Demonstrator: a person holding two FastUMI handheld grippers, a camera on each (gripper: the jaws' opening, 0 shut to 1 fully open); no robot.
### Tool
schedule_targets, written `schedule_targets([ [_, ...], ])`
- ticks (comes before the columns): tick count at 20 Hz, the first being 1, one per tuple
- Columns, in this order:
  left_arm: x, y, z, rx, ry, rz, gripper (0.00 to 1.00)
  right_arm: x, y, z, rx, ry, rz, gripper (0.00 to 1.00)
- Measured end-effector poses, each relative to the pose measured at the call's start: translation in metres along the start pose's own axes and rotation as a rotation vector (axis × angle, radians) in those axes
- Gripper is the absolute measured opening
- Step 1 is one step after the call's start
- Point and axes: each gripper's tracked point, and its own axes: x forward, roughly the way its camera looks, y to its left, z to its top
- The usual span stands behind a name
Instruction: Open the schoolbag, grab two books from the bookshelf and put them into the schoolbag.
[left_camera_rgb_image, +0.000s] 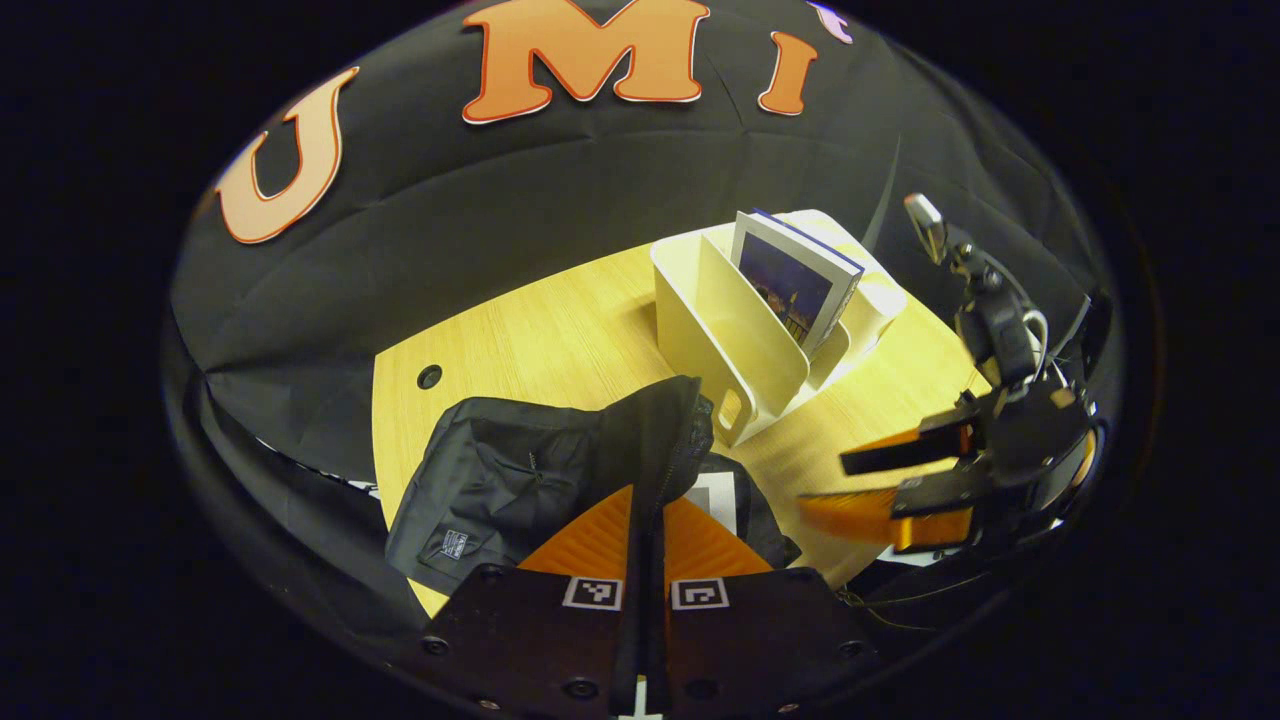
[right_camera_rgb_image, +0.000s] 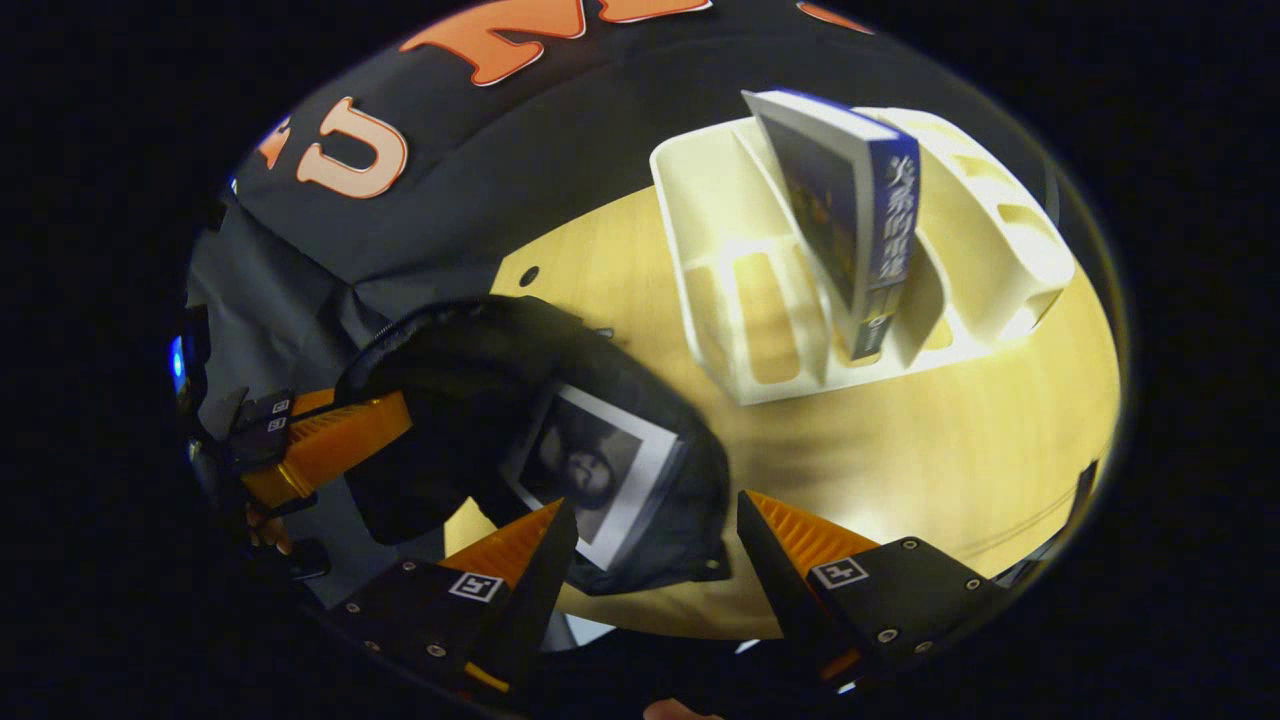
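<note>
Left gripper view: a pale wooden table with a curved edge and a small round hole stands before a black cloth wall. A black schoolbag lies on the near part of the table, its mouth held up. The left gripper is closed on a fold of the bag's upper edge, both fingers pressing the cloth between them. Beyond the bag, just beside it, stands a cream bookshelf with upright dividers. One book with a dark blue cover leans in a slot. The corner of a second book, with a white border, shows at the bag's mouth beside the left gripper. At the right, over the table's edge, the right gripper points toward the bag, its fingers apart and empty.

Right gripper view: the same table, seen from the other side, with the wall behind. Here the second book lies inside the open bag, its grey cover picture plain to see. The right gripper hangs just above the bag's mouth, fingers spread wide, holding nothing. The left gripper shows at the far left at the bag's rim. The bookshelf stands well beyond, and the blue book's spine faces this camera.
</note>
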Motion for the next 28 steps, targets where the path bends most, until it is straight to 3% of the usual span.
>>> schedule_targets([
  [7, 0.001, -0.004, -0.002, -0.014, 0.007, 0.037, 0.04, -0.079, -0.044, 0.076, -0.167, -0.037, -0.115, 0.96],
  [10, 0.001, -0.003, -0.004, -0.04, 0.003, 0.049, 0.04, -0.09, -0.064, 0.096, -0.181, 0.007, -0.153, 0.96],
  [12, 0.002, -0.005, -0.006, -0.066, 0.004, 0.054, 0.04, -0.093, -0.08, 0.118, -0.241, 0.005, -0.203, 0.96],
  [15, 0.004, -0.004, -0.008, -0.103, 0.009, 0.061, 0.04, -0.095, -0.081, 0.159, -0.278, -0.028, -0.219, 0.96],
  [22, 0.014, -0.004, -0.008, -0.13, 0.034, 0.068, 0.04, -0.06, -0.099, 0.215, -0.292, 0.016, -0.254, 0.96],
  [26, 0.013, -0.004, -0.011, -0.141, 0.048, 0.073, 0.04, -0.024, -0.11, 0.223, -0.274, 0.084, -0.273, 0.96],
  [28, 0.018, -0.001, -0.01, -0.147, 0.056, 0.076, 0.04, -0.003, -0.115, 0.224, -0.266, 0.12, -0.287, 0.9],
])
